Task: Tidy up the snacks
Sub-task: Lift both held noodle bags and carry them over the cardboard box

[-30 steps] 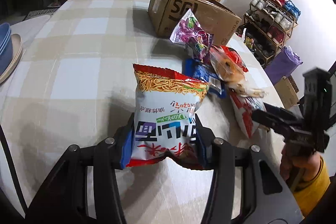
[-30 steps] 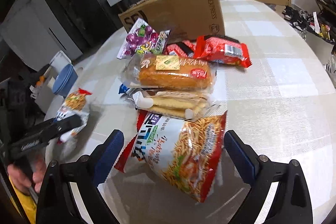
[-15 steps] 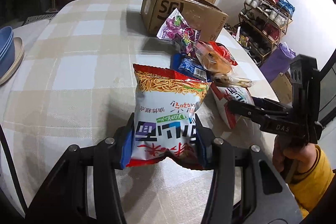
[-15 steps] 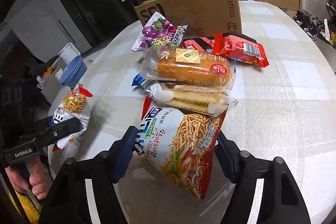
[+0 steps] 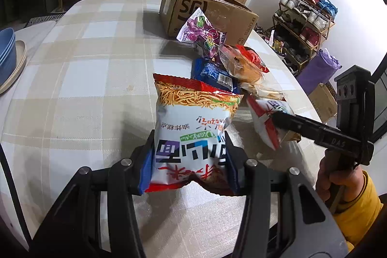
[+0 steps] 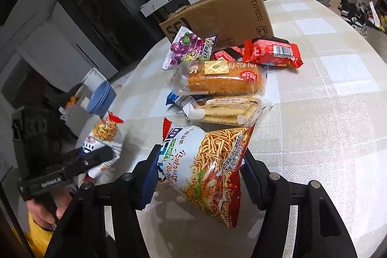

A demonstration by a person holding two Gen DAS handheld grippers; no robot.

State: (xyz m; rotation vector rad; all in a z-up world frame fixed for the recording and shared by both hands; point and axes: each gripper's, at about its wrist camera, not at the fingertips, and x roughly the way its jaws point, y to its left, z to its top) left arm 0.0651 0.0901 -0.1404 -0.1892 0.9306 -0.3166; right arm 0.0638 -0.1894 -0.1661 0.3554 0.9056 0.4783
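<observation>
**Two noodle snack bags held, one in each gripper**

A noodle snack bag (image 5: 193, 127) is pinched at its lower end between the blue pads of the left gripper (image 5: 189, 161), and is held upright above the checked worktop (image 5: 84, 79) near its front edge. A second noodle snack bag (image 6: 208, 168) is seen between the pads of the right gripper (image 6: 197, 173), whose jaws are closing on it; the pads are pressed against both sides of the bag, which is tilted.

The remaining snacks are piled toward the middle of the worktop: a pack of crackers (image 6: 225, 110), a wrapped bread loaf (image 6: 220, 79) on top of it, a blue packet (image 5: 212, 74), a red packet (image 6: 271, 52) and a purple grape packet (image 6: 186, 47). An open cardboard box (image 5: 193, 9) is set just behind the pile, toward the far edge. Blue bowls (image 5: 6, 45) are stacked beyond the left edge.
</observation>
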